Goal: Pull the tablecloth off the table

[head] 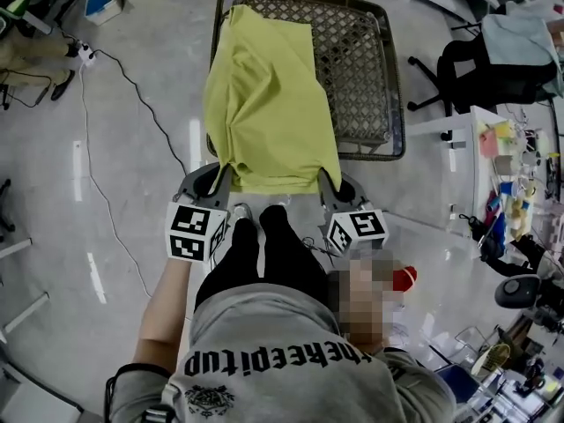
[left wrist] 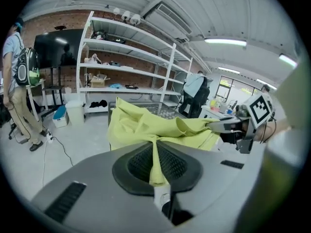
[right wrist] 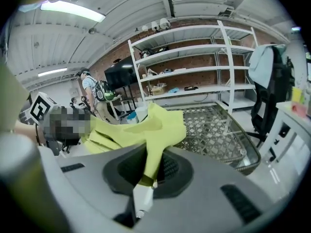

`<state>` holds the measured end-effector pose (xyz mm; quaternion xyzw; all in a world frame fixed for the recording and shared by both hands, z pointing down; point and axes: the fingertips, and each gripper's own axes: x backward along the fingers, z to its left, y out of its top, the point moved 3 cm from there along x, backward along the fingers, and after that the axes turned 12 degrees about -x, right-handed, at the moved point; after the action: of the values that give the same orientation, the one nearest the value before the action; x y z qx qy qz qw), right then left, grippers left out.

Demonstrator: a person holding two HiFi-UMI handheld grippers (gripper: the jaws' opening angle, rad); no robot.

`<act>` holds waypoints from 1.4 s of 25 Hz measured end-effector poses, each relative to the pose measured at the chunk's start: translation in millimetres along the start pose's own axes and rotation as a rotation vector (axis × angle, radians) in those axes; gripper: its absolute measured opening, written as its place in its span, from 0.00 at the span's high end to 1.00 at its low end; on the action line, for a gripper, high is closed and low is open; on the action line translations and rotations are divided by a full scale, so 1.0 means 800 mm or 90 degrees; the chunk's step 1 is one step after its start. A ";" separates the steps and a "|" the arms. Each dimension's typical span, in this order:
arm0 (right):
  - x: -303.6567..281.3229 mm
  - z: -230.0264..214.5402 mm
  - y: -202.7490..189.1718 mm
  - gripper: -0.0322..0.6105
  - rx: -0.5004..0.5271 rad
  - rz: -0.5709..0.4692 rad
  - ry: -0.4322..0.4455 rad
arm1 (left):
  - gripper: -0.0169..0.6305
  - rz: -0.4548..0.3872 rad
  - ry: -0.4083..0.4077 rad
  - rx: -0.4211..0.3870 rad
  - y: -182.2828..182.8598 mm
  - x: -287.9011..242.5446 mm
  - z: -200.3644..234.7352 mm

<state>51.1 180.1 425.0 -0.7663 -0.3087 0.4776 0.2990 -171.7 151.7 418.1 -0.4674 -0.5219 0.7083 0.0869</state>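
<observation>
A yellow-green tablecloth (head: pixel 264 104) lies bunched over the left half of a woven wicker table with a glass top (head: pixel 357 69). Its near edge is lifted off the table's front. My left gripper (head: pixel 218 176) is shut on the cloth's near left corner, and my right gripper (head: pixel 328 181) is shut on the near right corner. In the left gripper view the tablecloth (left wrist: pixel 156 157) runs pinched between the jaws and spreads out beyond. In the right gripper view the tablecloth (right wrist: pixel 154 152) is pinched the same way, with the bare table (right wrist: pixel 214 125) behind it.
A black office chair (head: pixel 493 69) with a jacket stands right of the table, next to a cluttered white desk (head: pixel 507 166). A cable (head: pixel 115 130) crosses the floor at left. White shelving (left wrist: pixel 126 72) lines the brick wall, and a person (left wrist: pixel 22 96) stands far left.
</observation>
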 end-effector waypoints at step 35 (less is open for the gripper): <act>-0.141 -0.015 0.248 0.91 0.054 -0.093 0.053 | 0.94 -0.085 0.045 0.034 0.184 -0.090 0.150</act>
<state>59.4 -32.5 342.0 -0.7475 -0.3308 0.4347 0.3779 -168.7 -36.1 340.6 -0.4539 -0.5292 0.6978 0.1645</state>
